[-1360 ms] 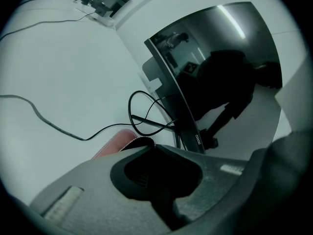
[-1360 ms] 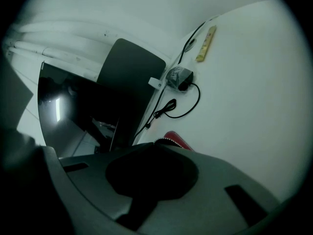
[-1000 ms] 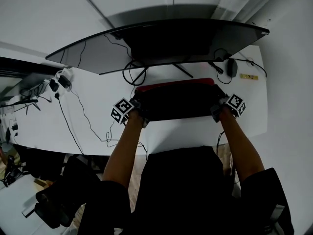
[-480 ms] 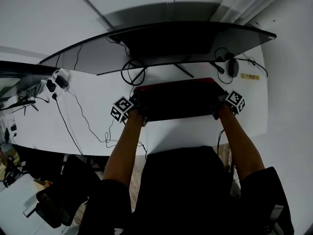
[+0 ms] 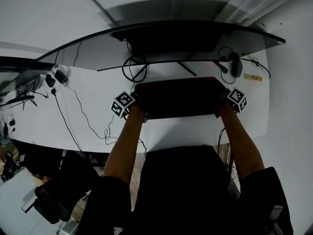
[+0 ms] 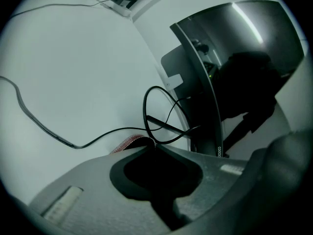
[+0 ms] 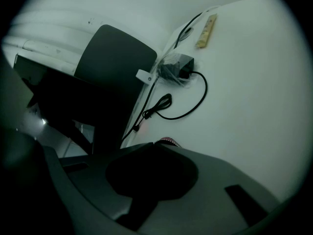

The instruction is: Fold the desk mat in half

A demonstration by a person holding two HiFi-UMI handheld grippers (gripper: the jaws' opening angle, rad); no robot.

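Observation:
The desk mat [image 5: 178,98] lies doubled over on the white desk [image 5: 88,111], black underside up, with only a thin red line along its far edge. My left gripper [image 5: 137,104] is shut on the folded layer's left corner and my right gripper [image 5: 220,102] on its right corner. In the left gripper view a red stitched mat corner [image 6: 131,142] peeks out at the closed tips of the left gripper [image 6: 151,147]. A similar red mat corner [image 7: 169,141] pokes from the tips of the right gripper [image 7: 154,145] in the right gripper view.
A wide curved monitor [image 5: 166,40] stands just behind the mat, its stand [image 5: 186,68] and looped cables [image 5: 134,73] close to the far edge. A bagged adapter [image 5: 234,64] and a yellow strip [image 5: 254,77] lie at the back right. Cables [image 5: 78,106] trail left.
Both grippers have carried the held edge slightly farther and lower. The red strip along the mat's far side has shrunk to a thin line.

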